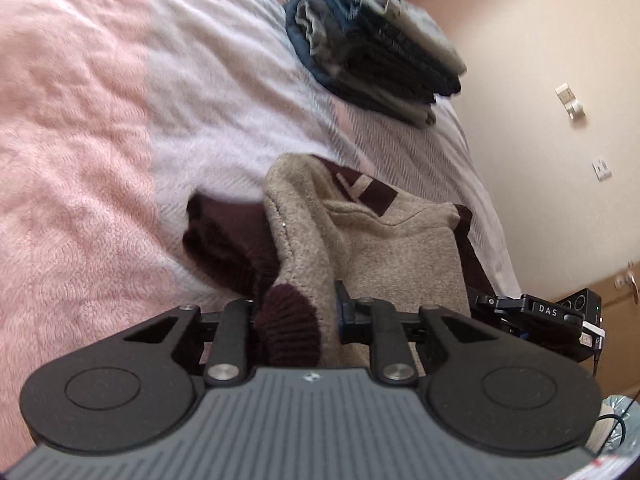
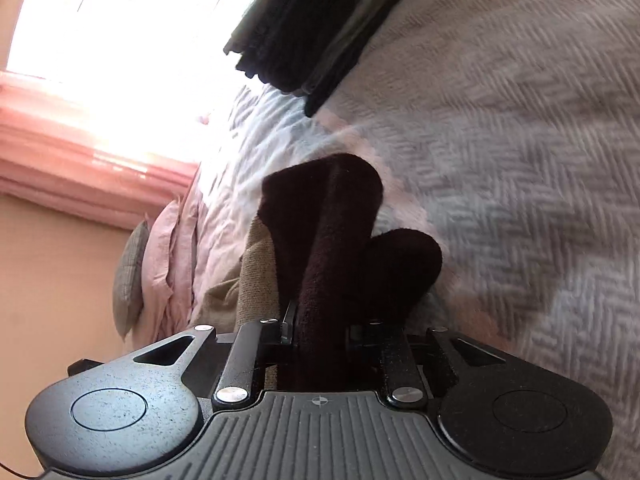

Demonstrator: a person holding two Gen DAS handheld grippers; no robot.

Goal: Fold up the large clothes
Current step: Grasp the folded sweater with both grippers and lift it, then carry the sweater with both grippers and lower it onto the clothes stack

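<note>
A beige knit sweater with dark maroon cuffs and trim hangs bunched above the bed. My left gripper is shut on a beige fold with a maroon ribbed cuff between its fingers. In the right wrist view my right gripper is shut on a thick maroon fold of the sweater, with a strip of beige showing at its left. The right gripper's body also shows at the right edge of the left wrist view, just behind the sweater. The fingertips of both are hidden by cloth.
A stack of folded dark clothes lies further up the bed, also seen in the right view as the stack. The bed has a grey herringbone cover and a pink fleece blanket. Pillows and a pink curtain lie left.
</note>
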